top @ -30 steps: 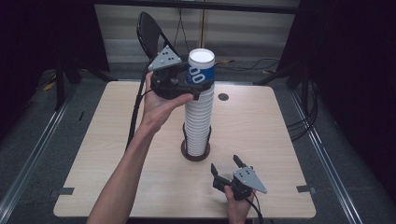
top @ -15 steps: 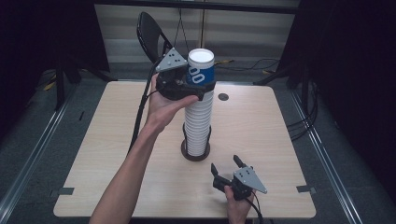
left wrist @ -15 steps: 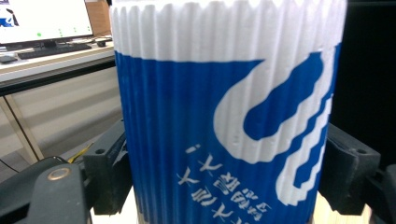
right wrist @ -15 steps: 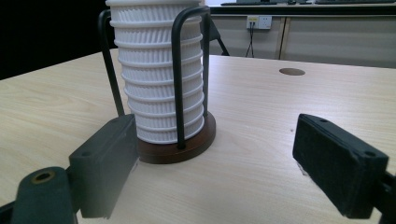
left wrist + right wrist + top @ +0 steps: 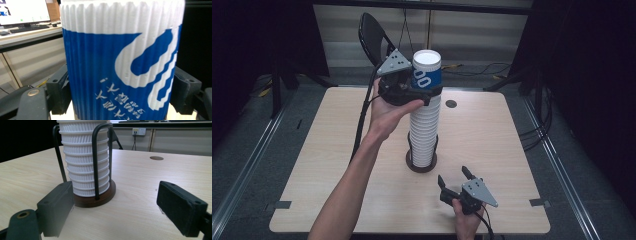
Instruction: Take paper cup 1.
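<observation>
Atop the cup stack [image 5: 424, 130], the left hand-held gripper [image 5: 424, 92] has just closed on the top cup [image 5: 427, 75], apparently firmly; lifting crookedly might drag lower cups, while the right hand-held gripper [image 5: 455, 181] rests wide open.

No legible text on cup [image 5: 120, 62]

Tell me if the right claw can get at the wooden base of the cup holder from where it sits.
Probably yes: the right claw lies open on the table, the wooden base just ahead, nothing between.
</observation>
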A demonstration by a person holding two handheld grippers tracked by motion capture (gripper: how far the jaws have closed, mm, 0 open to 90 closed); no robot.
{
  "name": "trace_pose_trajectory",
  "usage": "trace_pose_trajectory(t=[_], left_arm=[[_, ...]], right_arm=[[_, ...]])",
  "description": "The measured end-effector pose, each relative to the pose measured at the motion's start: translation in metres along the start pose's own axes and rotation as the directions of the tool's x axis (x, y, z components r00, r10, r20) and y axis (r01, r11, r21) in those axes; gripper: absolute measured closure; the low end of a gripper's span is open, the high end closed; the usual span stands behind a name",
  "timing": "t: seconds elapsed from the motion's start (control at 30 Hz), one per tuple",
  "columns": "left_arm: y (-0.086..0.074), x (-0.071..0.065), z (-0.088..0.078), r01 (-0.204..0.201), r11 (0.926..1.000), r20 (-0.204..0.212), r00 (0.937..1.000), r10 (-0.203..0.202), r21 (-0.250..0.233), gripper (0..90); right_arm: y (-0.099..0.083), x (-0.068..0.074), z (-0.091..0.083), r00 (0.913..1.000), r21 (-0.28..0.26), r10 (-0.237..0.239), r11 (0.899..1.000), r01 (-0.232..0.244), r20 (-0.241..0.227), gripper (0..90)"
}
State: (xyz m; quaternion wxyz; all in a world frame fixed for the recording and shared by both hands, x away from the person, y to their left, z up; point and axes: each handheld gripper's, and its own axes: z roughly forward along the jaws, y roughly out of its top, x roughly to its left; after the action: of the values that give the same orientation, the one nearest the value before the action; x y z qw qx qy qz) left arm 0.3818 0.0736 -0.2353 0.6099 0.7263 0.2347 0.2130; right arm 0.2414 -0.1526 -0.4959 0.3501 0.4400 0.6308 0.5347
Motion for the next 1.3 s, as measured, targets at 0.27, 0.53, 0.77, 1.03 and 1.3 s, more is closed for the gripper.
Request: trace_pose_trajectory(t=[0.27, 0.53, 0.77, 1.03, 1.3], left_arm=[[0.004, 0.003, -0.004, 0.005, 0.9997, 0.0, 1.0, -0.005, -0.022, 20.9], [0.008, 0.003, -0.006, 0.007, 0.9978, 0.006, 1.0, -0.007, -0.067, 21.2], [0.013, 0.004, -0.008, 0.004, 0.997, 0.005, 1.0, -0.004, -0.078, 21.6], [0.018, 0.001, -0.012, -0.017, 0.9932, -0.011, 0.9998, 0.016, -0.116, 21.7], [0.021, 0.003, -0.016, 0.023, 0.9835, -0.018, 0.9995, -0.026, -0.179, 22.2]], right_arm=[[0.0, 0.0, 0.0, 1.0, -0.001, 0.001, 1.0, -0.001, 0.0, 14.0], [0.0, 0.0, 0.0, 1.0, -0.001, 0.001, 1.0, -0.001, 0.0, 14.0], [0.0, 0.0, 0.0, 1.0, 0.0, 0.001, 1.0, -0.001, -0.003, 14.0], [0.0, 0.0, 0.0, 1.0, -0.005, 0.005, 1.0, -0.005, 0.001, 14.2], [0.0, 0.0, 0.0, 1.0, -0.006, 0.003, 1.0, -0.003, 0.003, 14.3]])
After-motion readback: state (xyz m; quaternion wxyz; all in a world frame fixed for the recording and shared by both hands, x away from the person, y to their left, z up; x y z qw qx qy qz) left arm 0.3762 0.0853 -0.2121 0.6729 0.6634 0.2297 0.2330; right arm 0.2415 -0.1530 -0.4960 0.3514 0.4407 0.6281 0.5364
